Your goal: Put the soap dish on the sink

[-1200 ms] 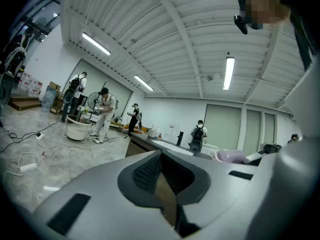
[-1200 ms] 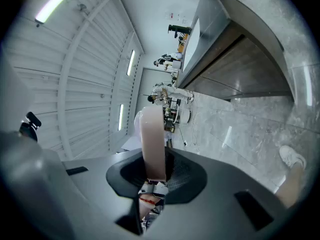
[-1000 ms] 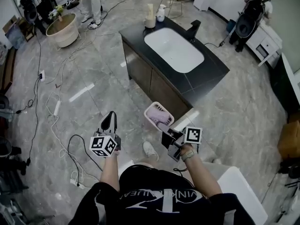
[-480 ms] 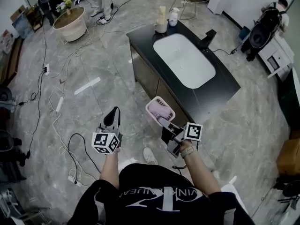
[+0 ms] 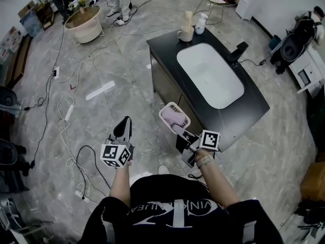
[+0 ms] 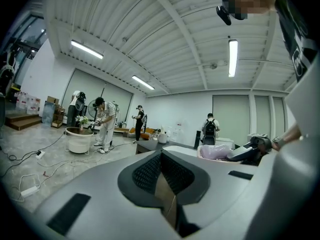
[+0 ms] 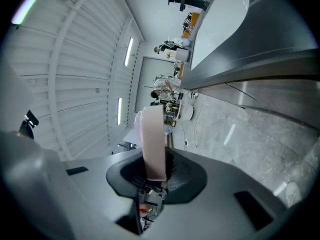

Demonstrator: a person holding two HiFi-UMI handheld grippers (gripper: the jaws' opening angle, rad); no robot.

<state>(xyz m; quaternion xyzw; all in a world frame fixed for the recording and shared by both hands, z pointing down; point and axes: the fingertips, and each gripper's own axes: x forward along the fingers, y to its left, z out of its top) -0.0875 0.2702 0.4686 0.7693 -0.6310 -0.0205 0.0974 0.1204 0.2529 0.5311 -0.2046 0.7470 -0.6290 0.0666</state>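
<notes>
Quick update: compared with a second ago, the sink (image 5: 209, 75) has slid from top centre toward the upper right of the head view and looks a bit bigger, so we're walking up to it. The grip hasn't changed. Our right tongs (image 5: 179, 131) are still clamped on one edge of the soap dish (image 5: 174, 118), which sticks out past the tips in mid-air at frame centre, in front of the cabinet's near corner. It isn't over the worktop (image 5: 254, 108) yet, so we'd say the carry is about half done and the set-down is still ahead.

The left tongs (image 5: 124, 125) are closed on nothing (their own view shows the two pads meeting with no gap) and just ride along at lower left.

Materials:
- The dish is pale pink plastic, a rounded rectangle with a slotted rim and something lilac lying inside.
- From the right gripper view we only see its thin edge, a smooth pink strip.
- The worktop is matte black with a glossy white basin that looks like ceramic, also a rounded rectangle.
- A black faucet (image 5: 238, 51) sits on its right side, and a cup (image 5: 186, 33) and a bottle (image 5: 201, 23) stand at the far end.
- The floor is polished grey marble-look tile with cables strewn over it.
</notes>
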